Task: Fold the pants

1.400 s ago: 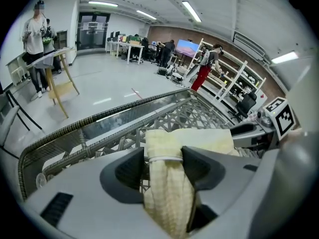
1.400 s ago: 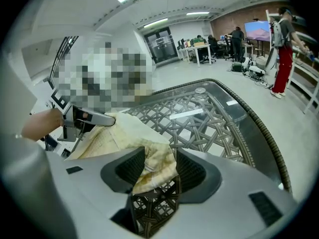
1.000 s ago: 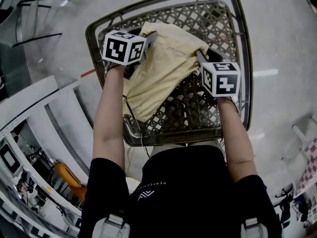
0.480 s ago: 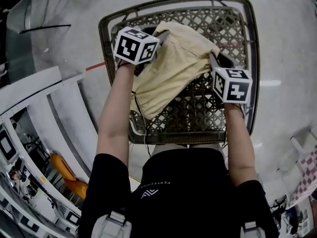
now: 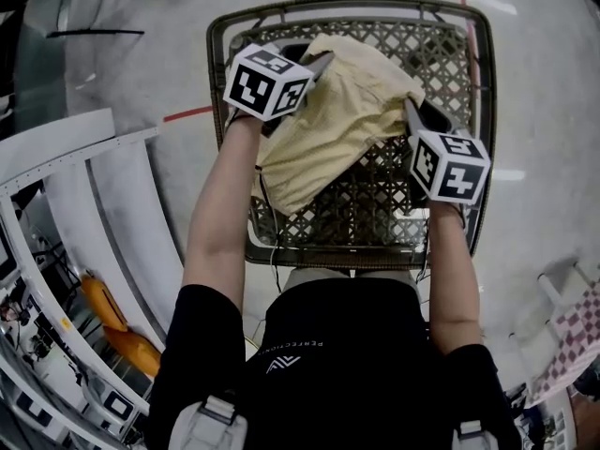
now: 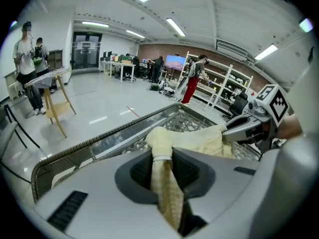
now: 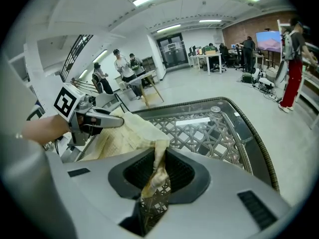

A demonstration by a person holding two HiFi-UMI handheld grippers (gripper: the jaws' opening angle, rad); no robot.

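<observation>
Head view: left gripper (image 5: pixel 317 64) at eleven o'clock and right gripper (image 5: pixel 411 109) at two, jaws just closed down, each pinch the pale yellow cloth pants (image 5: pixel 328 125), whose length trails toward seven.

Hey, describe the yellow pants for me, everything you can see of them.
The pants are pale yellow, soft cloth with a fine waffle-like texture, bunched and creased rather than flat. Their upper edge spans between the left gripper and the right gripper, whose jaws have just been closing and each pinch a fold of the cloth. The rest drapes toward the person, its lower end seemingly resting on the lattice-top table. Waistband and legs cannot be told apart.
</observation>
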